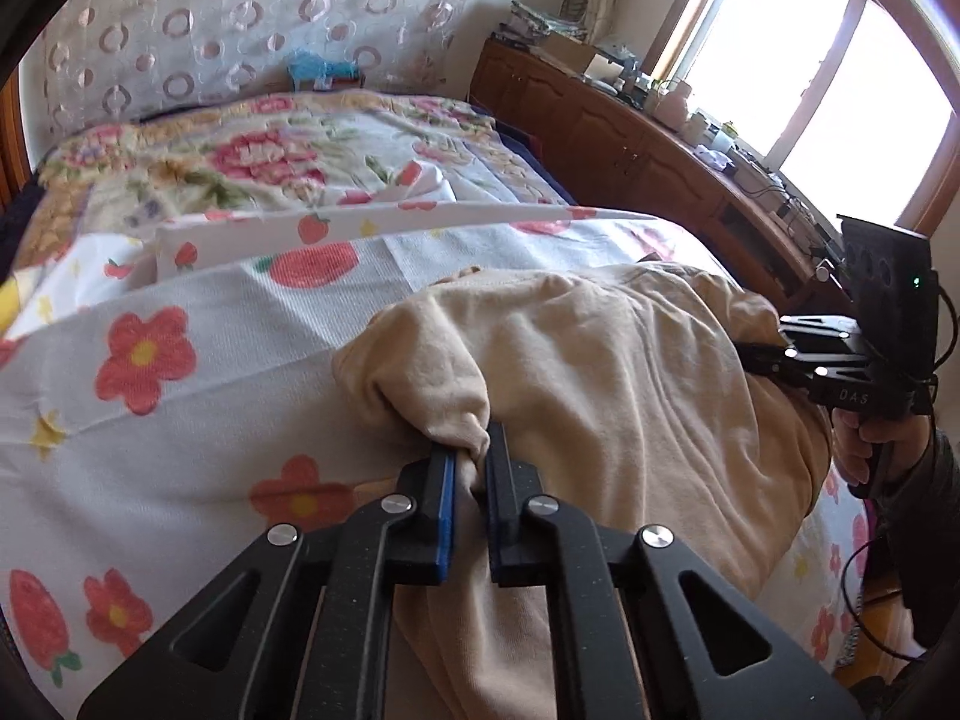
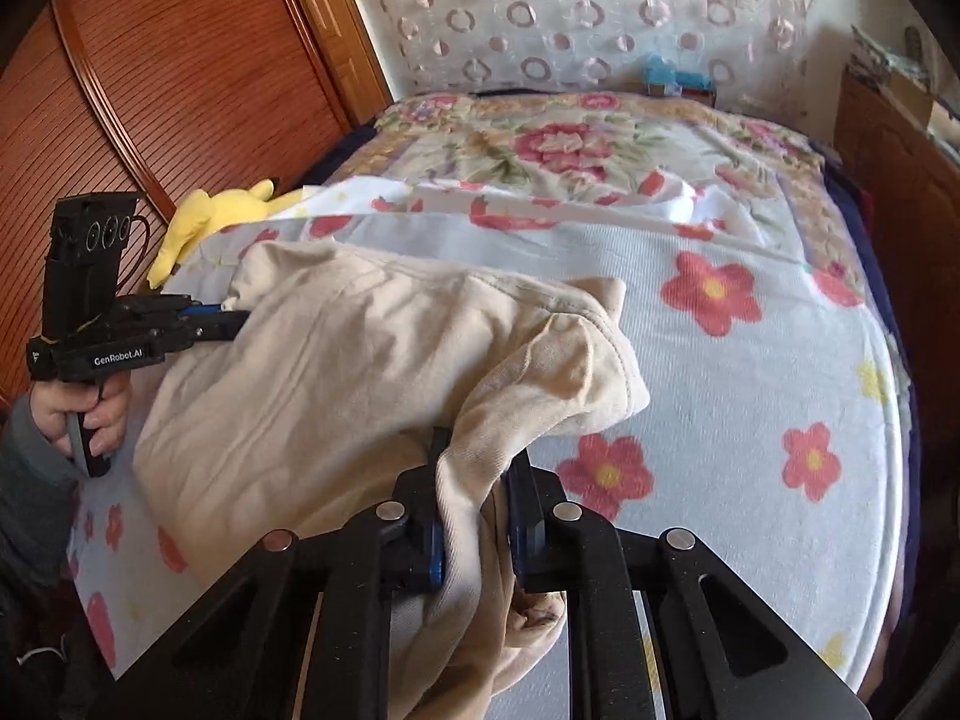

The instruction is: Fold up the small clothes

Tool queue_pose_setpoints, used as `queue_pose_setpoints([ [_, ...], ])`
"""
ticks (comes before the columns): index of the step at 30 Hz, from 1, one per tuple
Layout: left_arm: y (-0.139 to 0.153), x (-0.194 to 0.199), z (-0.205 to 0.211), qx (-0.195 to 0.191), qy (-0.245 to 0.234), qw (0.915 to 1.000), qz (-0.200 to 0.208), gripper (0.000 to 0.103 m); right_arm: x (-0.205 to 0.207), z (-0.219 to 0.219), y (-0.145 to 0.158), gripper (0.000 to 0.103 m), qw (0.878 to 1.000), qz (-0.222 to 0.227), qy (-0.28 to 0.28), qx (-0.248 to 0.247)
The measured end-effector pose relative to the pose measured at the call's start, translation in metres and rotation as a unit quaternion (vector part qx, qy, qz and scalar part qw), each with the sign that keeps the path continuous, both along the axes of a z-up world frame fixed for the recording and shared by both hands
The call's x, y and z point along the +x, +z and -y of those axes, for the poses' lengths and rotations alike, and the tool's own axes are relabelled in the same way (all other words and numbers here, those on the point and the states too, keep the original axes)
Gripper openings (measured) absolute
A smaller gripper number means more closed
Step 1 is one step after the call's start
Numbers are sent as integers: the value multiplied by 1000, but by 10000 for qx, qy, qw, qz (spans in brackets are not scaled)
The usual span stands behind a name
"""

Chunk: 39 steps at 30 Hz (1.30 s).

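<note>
1. Pinching a bunched fold of the beige soft cotton garment (image 1: 600, 372), the left gripper (image 1: 469, 468) has its blue-padded black fingers (image 1: 444, 480) clenched on a small knot of cloth. Only that knot sits between the pads, so a hard tug could, I judge, pull it free.

2. Clamping a thicker gather of the same garment, the right gripper (image 2: 474, 498) has cloth spilling over and below its jaws. Extra layers caught there could drag along and spoil the crease line.

3. Between the 2 grips the garment hangs in a slack, rumpled span, partly raised off the white bedspread printed with red flowers and strawberries (image 1: 180, 420), with its far edge resting on it. If the 2 grippers move at uneven pace or height, the fold would likely land skewed or twisted.

4. A rolled cuff or hem (image 2: 588, 354) curls over near the right gripper. Laid down as it is, it could be trapped inside the fold as a lump.

5. The bedspread is itself loose and wrinkled, with a folded-back band (image 1: 360, 222) farther up. Dragging the garment across it might bunch both fabrics together.

6. A yellow plush toy (image 2: 204, 222) lies at the bed's edge near the wooden slatted door (image 2: 150, 90), just beyond the garment. A wide sweep on that side could knock it.
</note>
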State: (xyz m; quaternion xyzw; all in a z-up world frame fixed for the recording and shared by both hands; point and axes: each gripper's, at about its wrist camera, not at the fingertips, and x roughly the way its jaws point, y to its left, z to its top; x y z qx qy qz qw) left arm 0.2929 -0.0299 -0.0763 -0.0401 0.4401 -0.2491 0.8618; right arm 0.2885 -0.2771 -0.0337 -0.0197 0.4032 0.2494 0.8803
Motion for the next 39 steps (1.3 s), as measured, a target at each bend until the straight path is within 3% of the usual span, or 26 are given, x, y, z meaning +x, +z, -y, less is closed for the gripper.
queue_pose_setpoints([
  [4,20,-18,-7,-175,93,9992,333,8,-16,1,22,15,9980,618,-27,128],
  [10,55,-54,-38,-546,520,9929,921,8,-22,-22,47,14,9934,1096,320,-84],
  [17,68,-82,-91,-616,1167,9836,1225,7,2,-84,75,14,9824,1555,943,-415],
  [21,59,-70,-100,-604,1166,9860,1025,7,12,-102,67,14,9816,1443,1013,-730],
  [28,58,-57,-78,-703,651,9918,843,7,-14,-44,63,14,9932,950,390,-548],
  [31,54,-53,-58,-491,432,9954,704,7,-28,-33,64,15,9940,882,178,-618],
  [34,42,-45,-45,-28,547,9964,649,8,-22,-42,53,16,9951,750,65,-639],
  [37,23,-36,-43,113,623,9974,335,8,-13,-46,44,27,9959,629,-192,-614],
  [39,16,-36,-43,149,554,9982,159,13,-15,-43,42,40,9961,626,-349,-510],
])
